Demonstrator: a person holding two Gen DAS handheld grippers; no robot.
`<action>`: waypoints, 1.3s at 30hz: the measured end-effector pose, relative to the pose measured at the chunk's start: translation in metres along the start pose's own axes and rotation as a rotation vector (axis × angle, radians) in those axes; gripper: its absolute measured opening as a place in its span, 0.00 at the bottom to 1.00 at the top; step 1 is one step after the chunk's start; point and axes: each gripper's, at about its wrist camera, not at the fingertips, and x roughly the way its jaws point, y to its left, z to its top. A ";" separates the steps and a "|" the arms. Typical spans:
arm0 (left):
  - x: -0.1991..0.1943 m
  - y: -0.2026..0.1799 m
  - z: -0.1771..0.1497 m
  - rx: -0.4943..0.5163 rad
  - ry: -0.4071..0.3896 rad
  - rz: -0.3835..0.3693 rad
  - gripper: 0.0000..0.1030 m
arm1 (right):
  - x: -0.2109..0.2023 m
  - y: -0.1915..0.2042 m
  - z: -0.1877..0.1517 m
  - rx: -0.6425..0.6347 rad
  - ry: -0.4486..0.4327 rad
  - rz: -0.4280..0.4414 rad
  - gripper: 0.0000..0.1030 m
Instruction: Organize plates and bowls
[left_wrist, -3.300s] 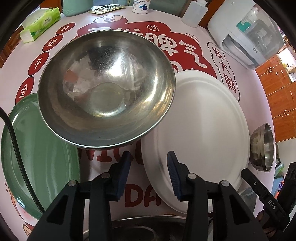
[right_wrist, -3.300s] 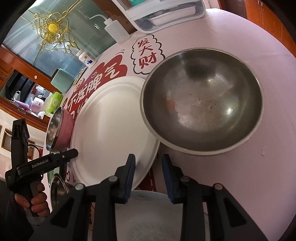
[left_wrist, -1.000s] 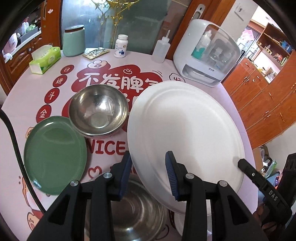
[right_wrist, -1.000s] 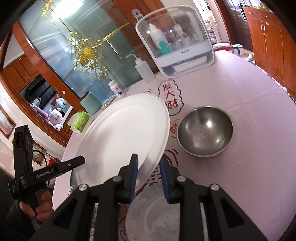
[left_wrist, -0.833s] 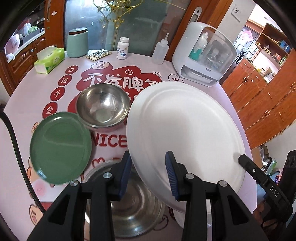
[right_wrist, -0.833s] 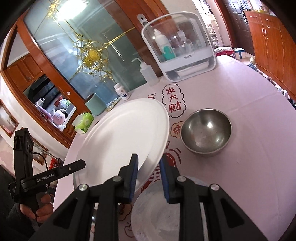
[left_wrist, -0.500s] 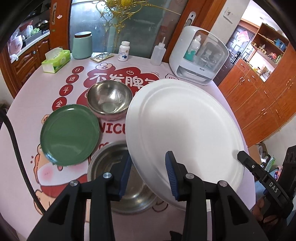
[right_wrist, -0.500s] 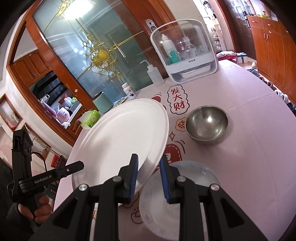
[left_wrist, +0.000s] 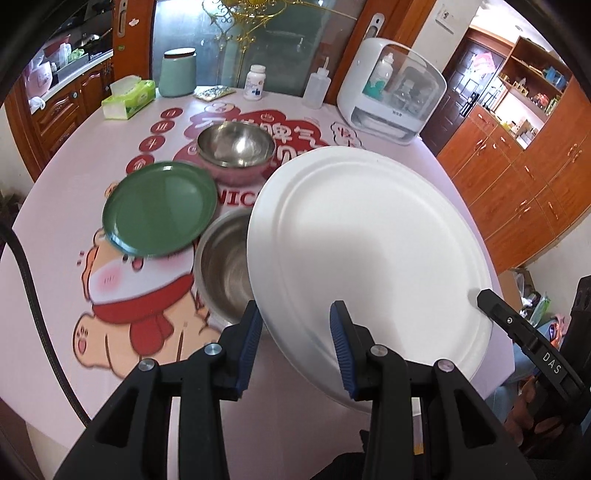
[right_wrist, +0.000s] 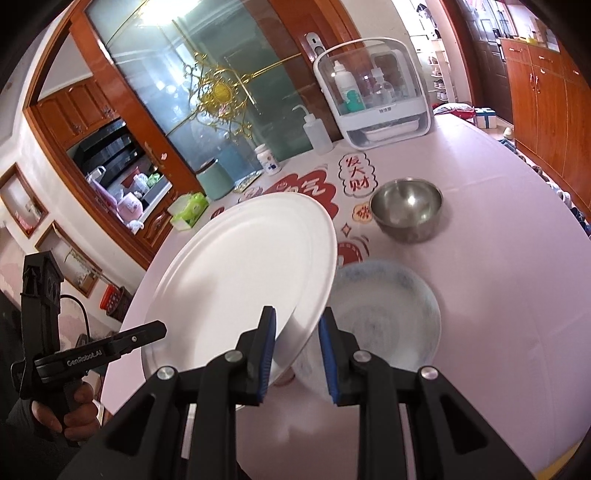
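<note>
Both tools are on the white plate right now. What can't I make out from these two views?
- Steel bowl, left wrist view: right half hidden behind the white plate.
- Blue-speckled plate, right wrist view: left edge behind the white plate, blurred.
- Left tool: pad contact with the rim unclear.
- Bottle labels in the white case: too small.

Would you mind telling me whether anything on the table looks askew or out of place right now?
The large white plate is off the table, tilted, held at its rim by both the left gripper and the right gripper. The green plate overlaps the rim of a steel bowl. Nothing looks spilled or broken.
</note>
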 end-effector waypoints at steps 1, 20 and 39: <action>-0.001 0.001 -0.005 0.002 0.005 0.001 0.35 | -0.001 0.000 -0.005 -0.001 0.006 -0.003 0.23; -0.013 0.017 -0.074 0.073 0.107 0.007 0.35 | -0.017 0.016 -0.077 0.016 0.148 -0.067 0.23; -0.036 0.077 -0.126 0.096 0.212 0.020 0.35 | -0.014 0.073 -0.139 0.057 0.233 -0.120 0.23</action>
